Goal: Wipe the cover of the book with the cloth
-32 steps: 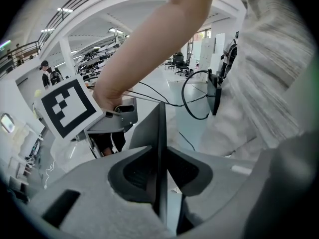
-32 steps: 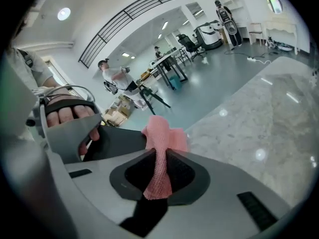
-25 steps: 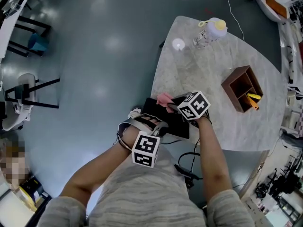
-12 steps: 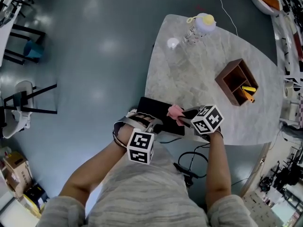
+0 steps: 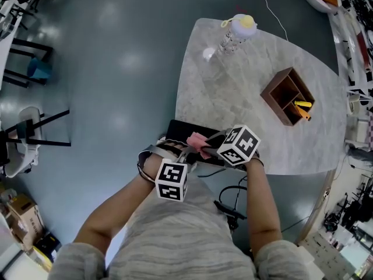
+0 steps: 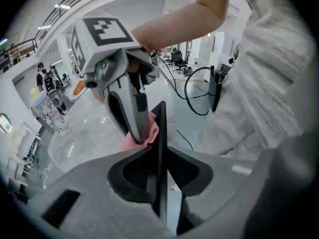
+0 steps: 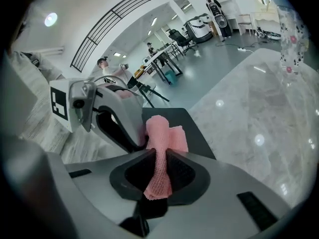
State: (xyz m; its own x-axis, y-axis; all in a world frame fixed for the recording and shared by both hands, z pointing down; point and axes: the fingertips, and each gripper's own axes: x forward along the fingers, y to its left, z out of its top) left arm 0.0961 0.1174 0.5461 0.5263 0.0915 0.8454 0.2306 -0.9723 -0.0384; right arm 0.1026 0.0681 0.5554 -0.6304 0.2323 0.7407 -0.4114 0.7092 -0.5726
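A black book (image 5: 182,132) lies at the near corner of the marble table (image 5: 250,104), overhanging its edge. My left gripper (image 5: 180,155) is shut on the book's near edge; in the left gripper view the book (image 6: 160,128) stands edge-on between the jaws of that gripper (image 6: 160,152). My right gripper (image 5: 205,148) is shut on a pink cloth (image 5: 197,141) and holds it against the cover. In the right gripper view the cloth (image 7: 162,148) sticks up from the right gripper (image 7: 160,157) onto the book (image 7: 192,131), with the left gripper (image 7: 112,114) close by.
A brown wooden box (image 5: 287,96) holding yellow and orange items stands at the table's right. A patterned bottle with a yellow cap (image 5: 234,32) and a small clear cup (image 5: 208,53) sit at the far end. Black cables (image 5: 232,198) lie below. Chairs (image 5: 29,127) stand at left.
The right gripper swept the pink cloth rightward over the cover, then back to the left, close to the left gripper. The left gripper kept its hold on the book.
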